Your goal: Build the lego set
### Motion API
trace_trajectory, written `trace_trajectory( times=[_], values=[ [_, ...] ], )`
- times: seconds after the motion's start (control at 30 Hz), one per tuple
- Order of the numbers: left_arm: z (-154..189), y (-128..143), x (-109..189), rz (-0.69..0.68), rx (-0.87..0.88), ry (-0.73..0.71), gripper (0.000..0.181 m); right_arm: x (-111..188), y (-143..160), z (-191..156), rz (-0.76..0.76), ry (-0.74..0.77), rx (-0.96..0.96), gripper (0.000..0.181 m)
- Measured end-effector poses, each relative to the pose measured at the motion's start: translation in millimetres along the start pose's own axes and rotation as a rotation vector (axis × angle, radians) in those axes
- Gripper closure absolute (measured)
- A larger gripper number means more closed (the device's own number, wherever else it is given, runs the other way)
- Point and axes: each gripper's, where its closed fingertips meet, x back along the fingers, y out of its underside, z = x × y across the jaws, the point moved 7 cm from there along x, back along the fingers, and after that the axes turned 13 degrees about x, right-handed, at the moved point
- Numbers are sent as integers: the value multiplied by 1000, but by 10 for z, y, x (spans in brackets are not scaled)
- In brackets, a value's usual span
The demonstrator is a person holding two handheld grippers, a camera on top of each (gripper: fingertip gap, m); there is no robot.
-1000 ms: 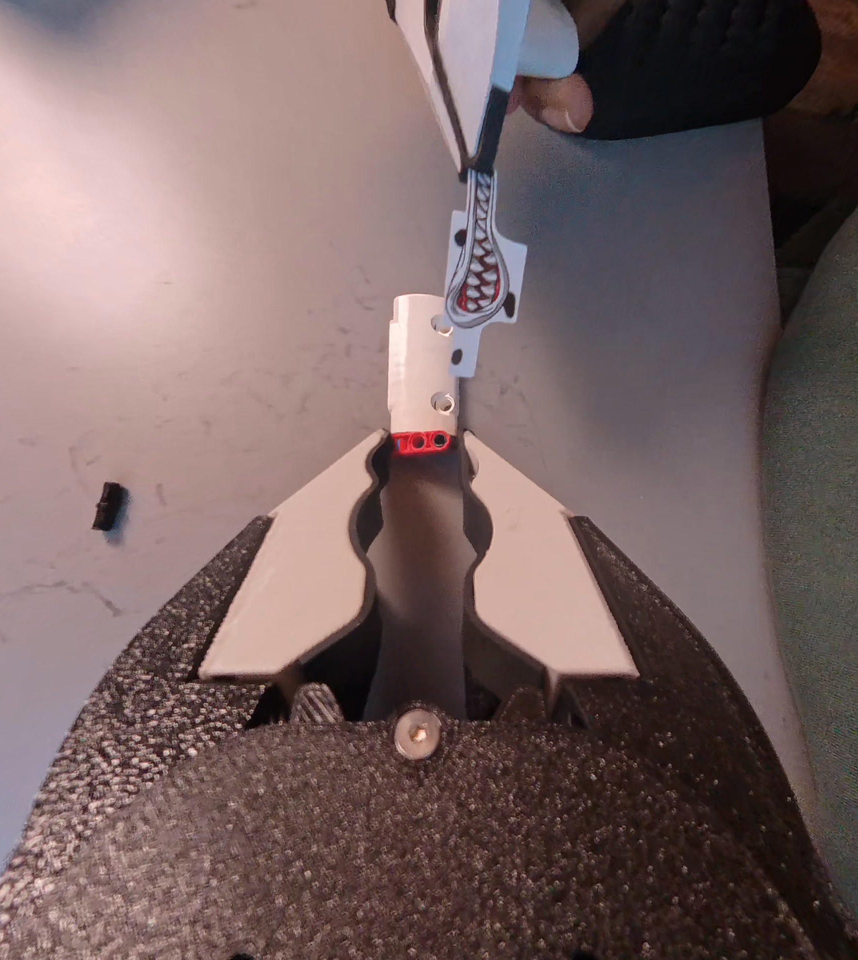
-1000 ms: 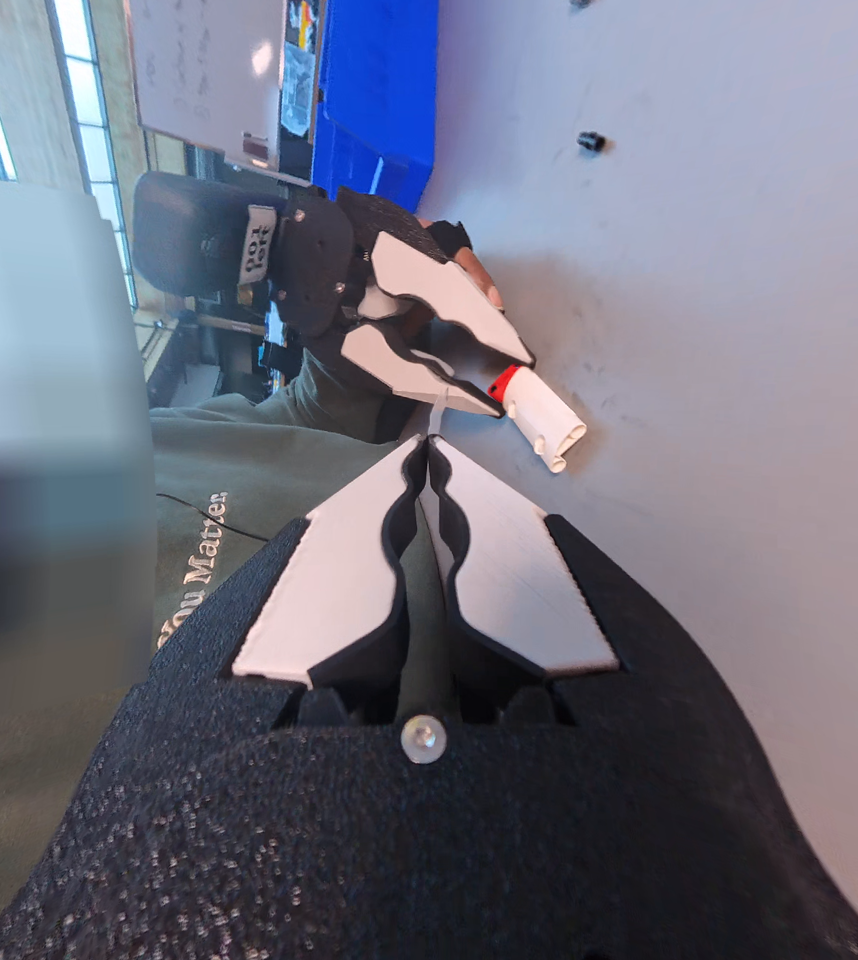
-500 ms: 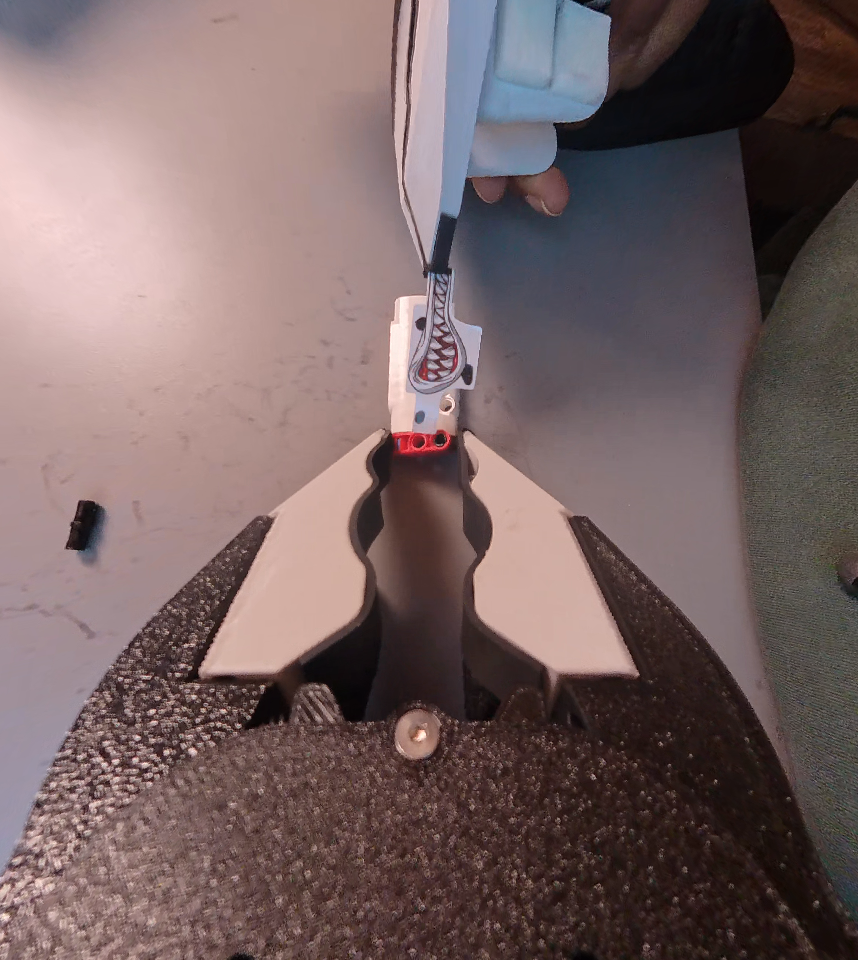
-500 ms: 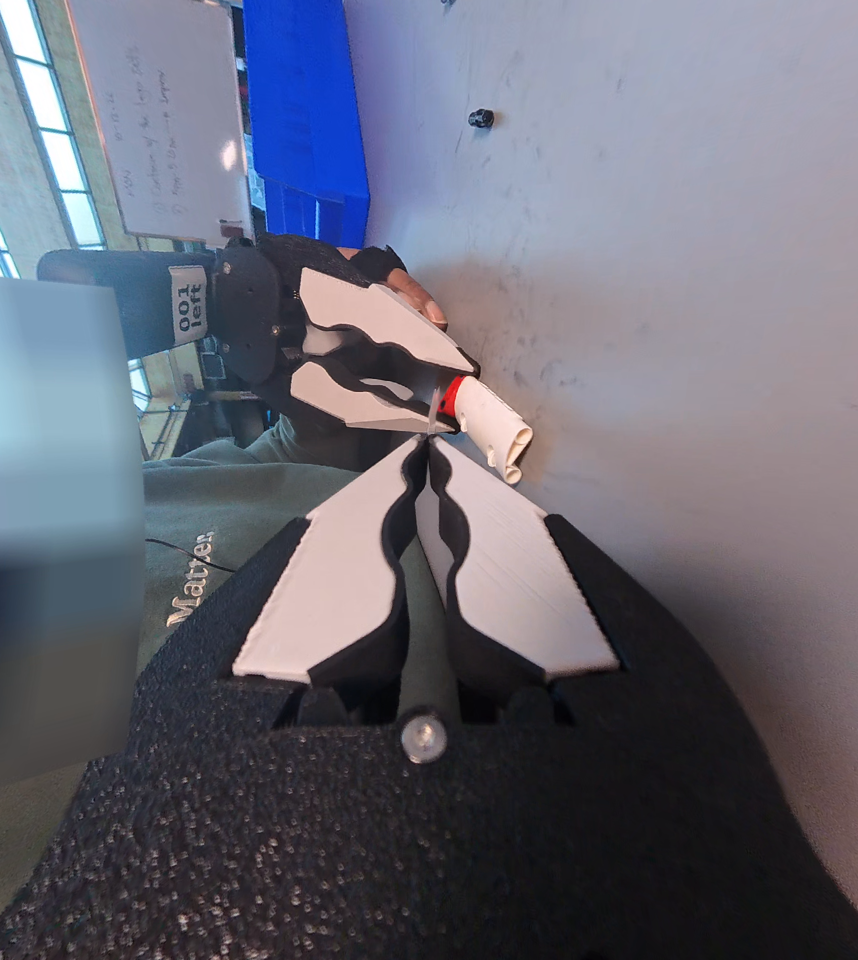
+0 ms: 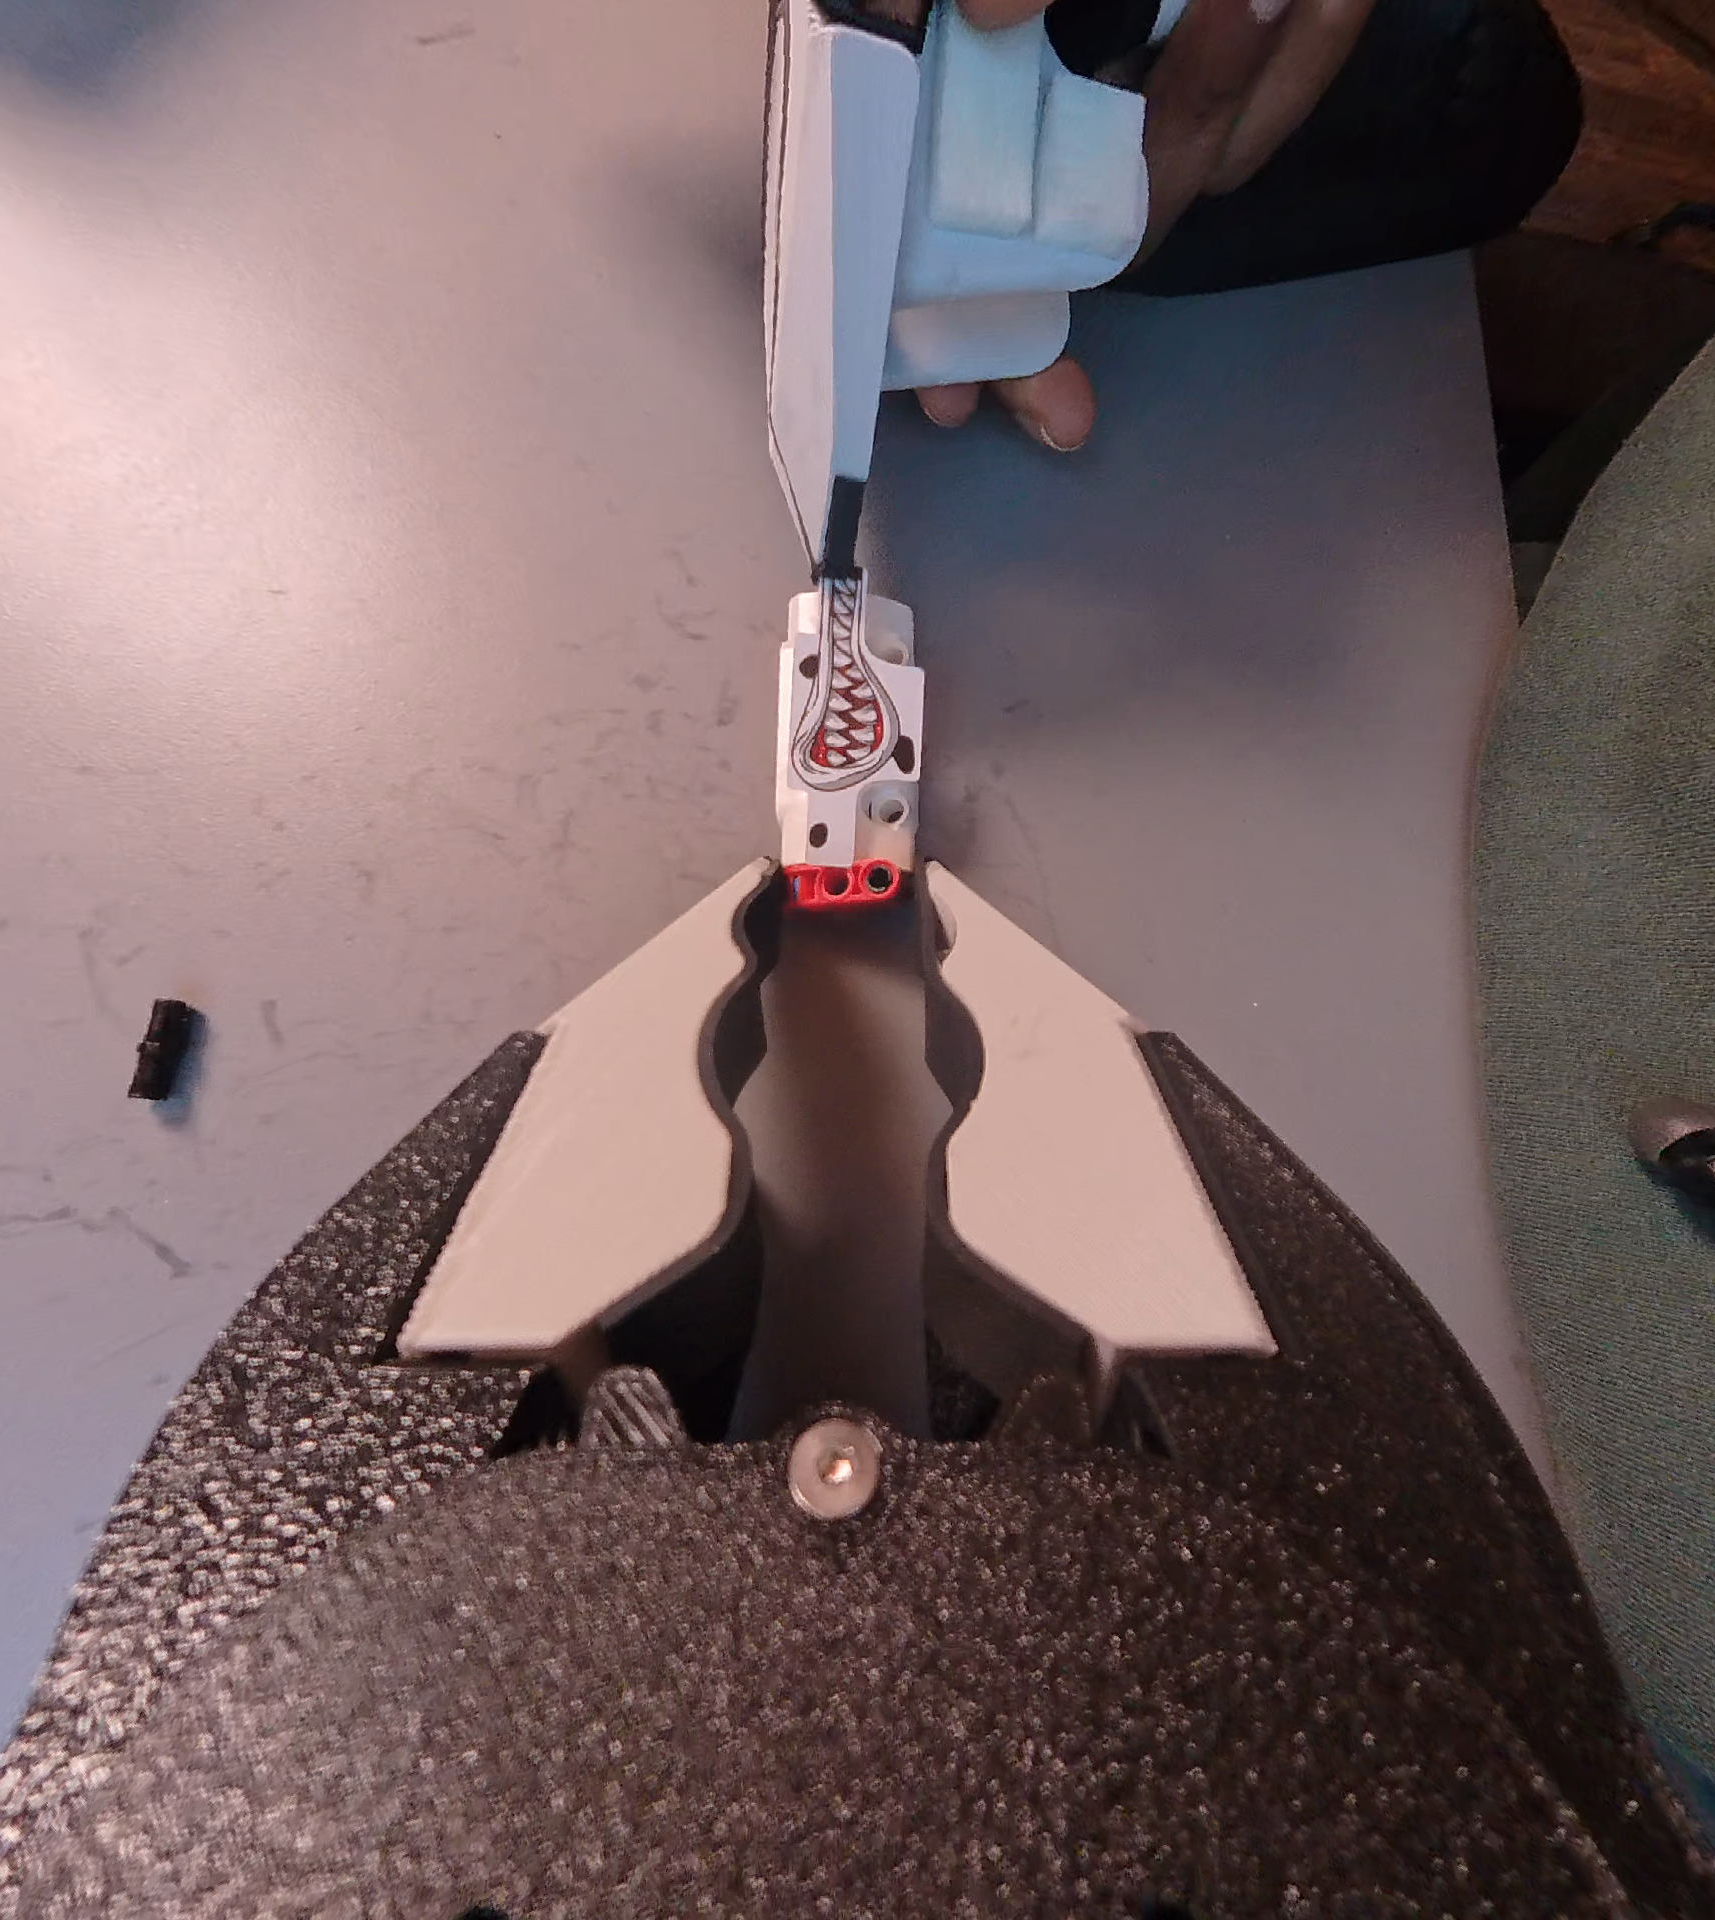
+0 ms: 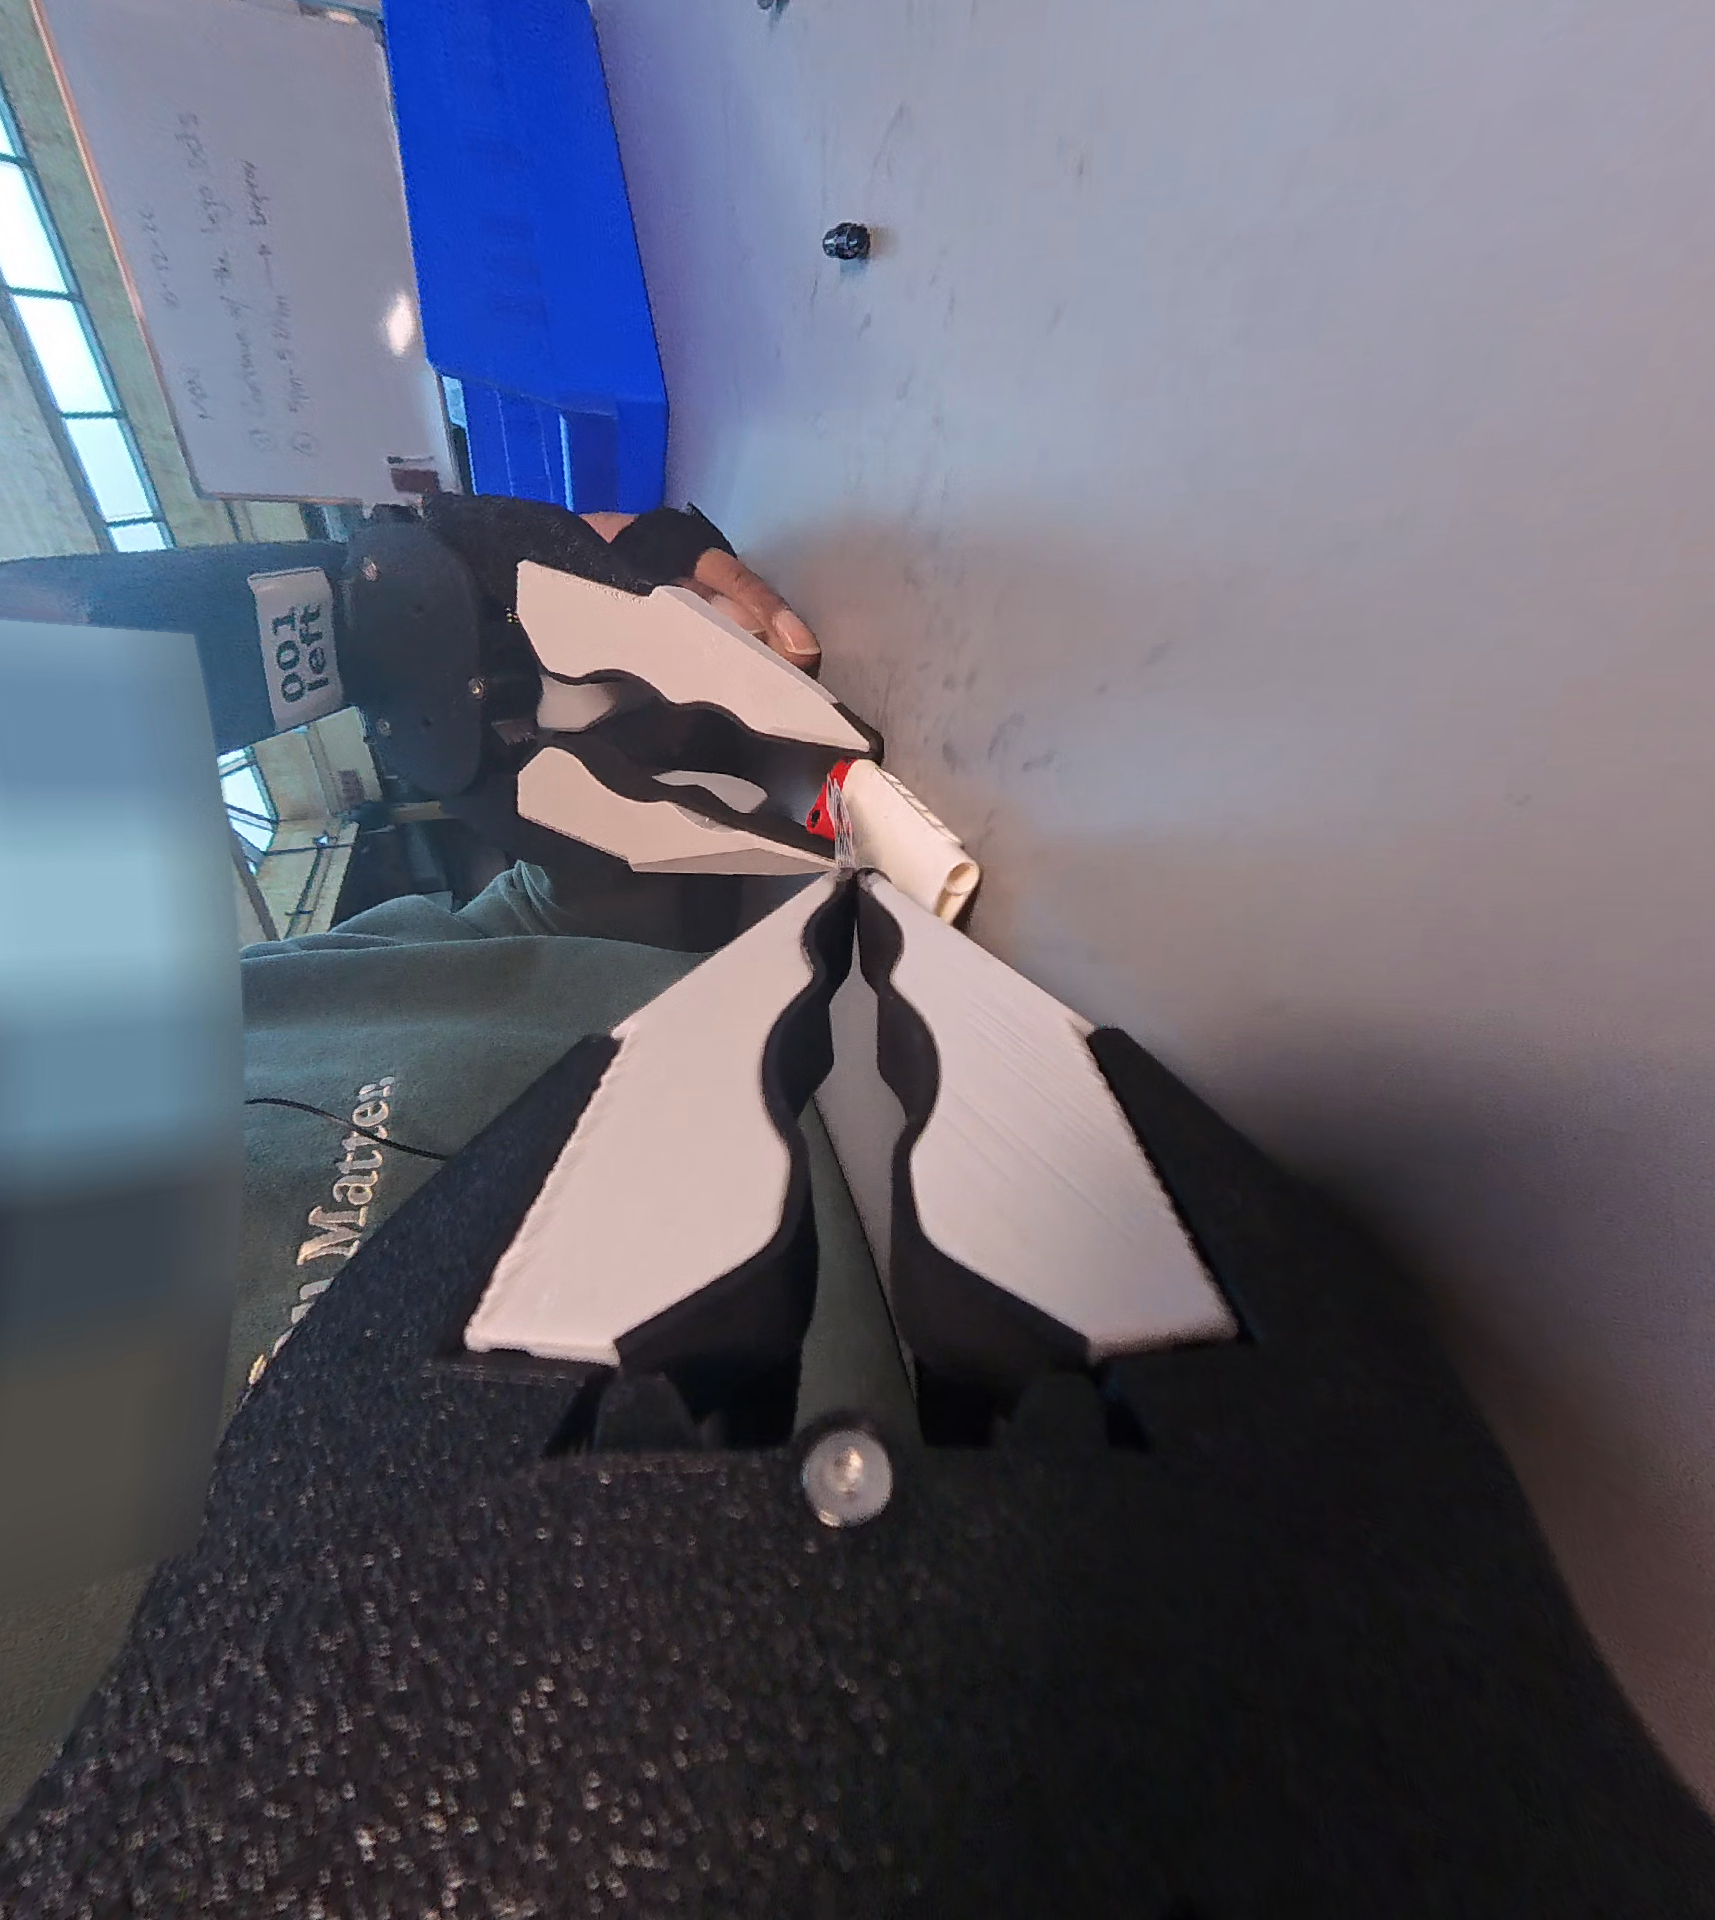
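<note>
My left gripper [image 5: 848, 881] is shut on the red end [image 5: 845, 885] of a white lego panel piece [image 5: 858, 831] and holds it just above the grey table. My right gripper [image 5: 837, 556] comes in from the top, shut on the thin tail of a shark-mouth sticker [image 5: 848, 717]. The sticker lies over the white piece's upper face. In the right wrist view my right gripper [image 6: 848, 883] is shut, with its tips at the white piece [image 6: 920, 836]. There the left gripper [image 6: 848, 800] holds the red end [image 6: 825, 808].
A small black pin [image 5: 162, 1049] lies on the table [image 5: 313, 520] to the left; it also shows in the right wrist view [image 6: 845, 241]. A blue bin [image 6: 541, 260] and a whiteboard [image 6: 250, 239] stand beyond. A person's green sleeve [image 5: 1663, 727] borders the table's right edge. The grippers' ends are close to 6 centimeters from one another.
My right gripper has carried the sticker from beside and above the white piece down onto its face. The left gripper has kept its hold and hardly moved.
</note>
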Motion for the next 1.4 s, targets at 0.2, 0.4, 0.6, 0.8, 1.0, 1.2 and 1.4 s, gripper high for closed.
trace_trajectory(
  times=[0.2,0.4,0.6,0.8,1.0,1.2,1.4],
  values=[
    [0,2,0,0,0,2,157,7,-3,13,-9,6,-4,181],
    [-1,3,2,0,-1,3,157,1,-6,27,-19,15,-8,181],
    [-1,4,3,0,-1,3,157,-3,-3,32,-22,23,-7,181],
    [0,5,3,0,-1,2,157,-5,0,38,-26,31,-7,181],
    [0,5,3,-1,-1,2,157,-8,-1,43,-25,37,-9,181],
    [0,5,2,0,-1,2,157,-11,3,44,-28,42,-7,181],
    [-2,5,1,0,-1,2,157,-13,3,48,-31,46,-7,181]
  ],
)
